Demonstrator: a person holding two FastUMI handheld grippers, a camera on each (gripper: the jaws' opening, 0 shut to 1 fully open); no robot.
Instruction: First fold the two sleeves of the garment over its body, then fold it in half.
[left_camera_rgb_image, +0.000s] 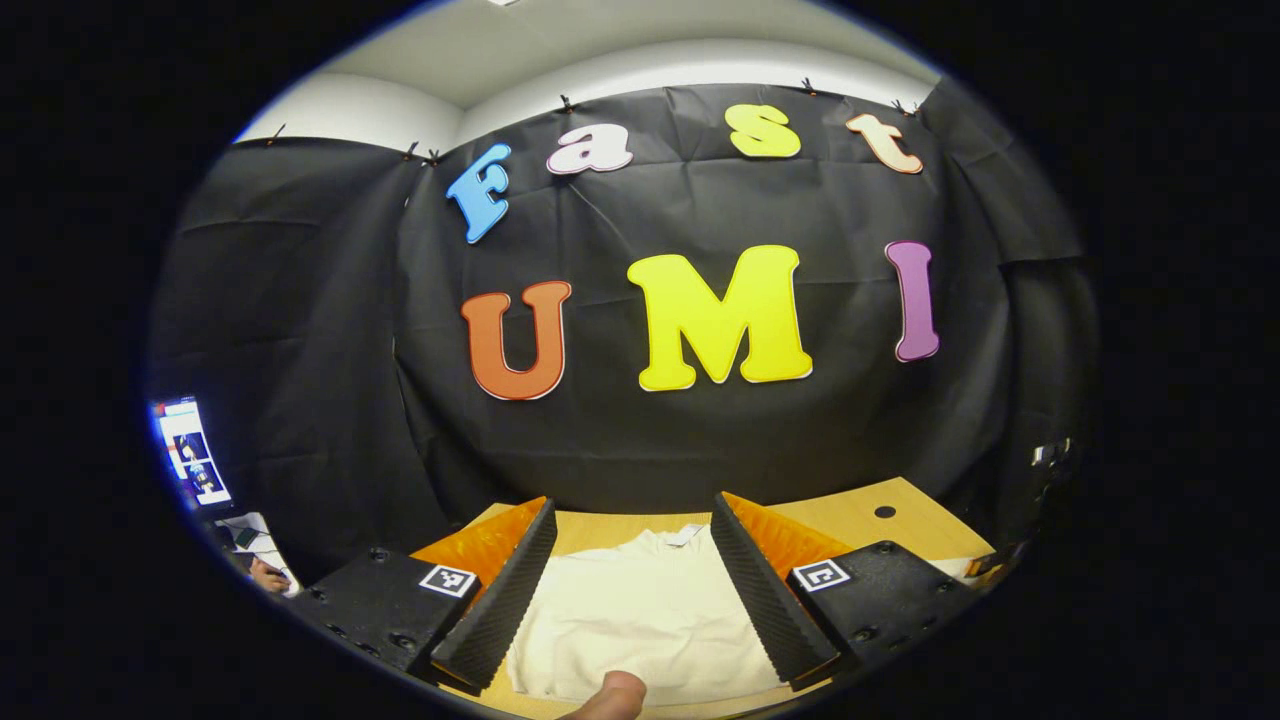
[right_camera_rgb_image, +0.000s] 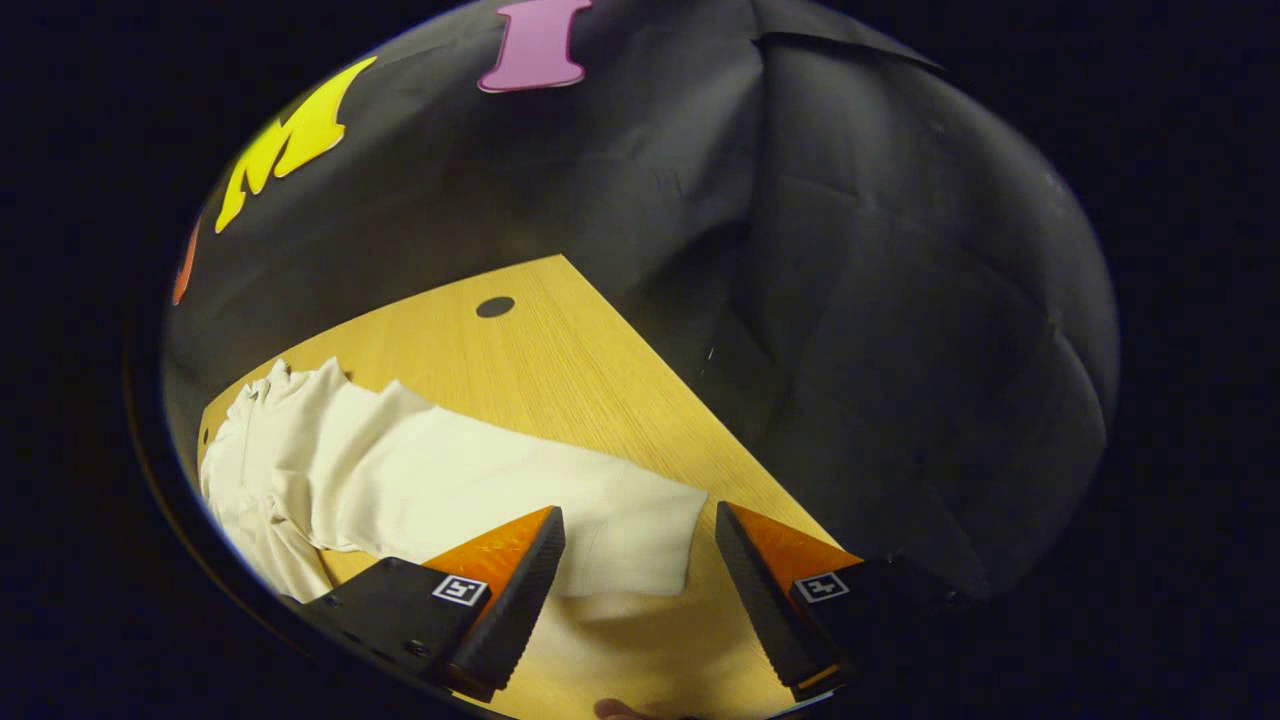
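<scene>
A cream garment (left_camera_rgb_image: 640, 610) lies flat on the wooden table (left_camera_rgb_image: 850, 515). In the left gripper view its body and collar stretch away between my left gripper's (left_camera_rgb_image: 632, 590) fingers, which stand open above it. In the right gripper view one sleeve (right_camera_rgb_image: 520, 490) of the garment runs across the table toward the near right, its cuff end (right_camera_rgb_image: 660, 540) lying between the fingers of my right gripper (right_camera_rgb_image: 638, 590). That gripper is open and hovers over the cuff without pressing on it. A fingertip (left_camera_rgb_image: 612, 695) of the holding hand shows at the bottom edge.
The table (right_camera_rgb_image: 560, 370) has a round cable hole (right_camera_rgb_image: 495, 306) near its far corner, and its right edge runs diagonally beside the black cloth wall. A lit screen (left_camera_rgb_image: 190, 452) and a hand sit at the far left, off the table.
</scene>
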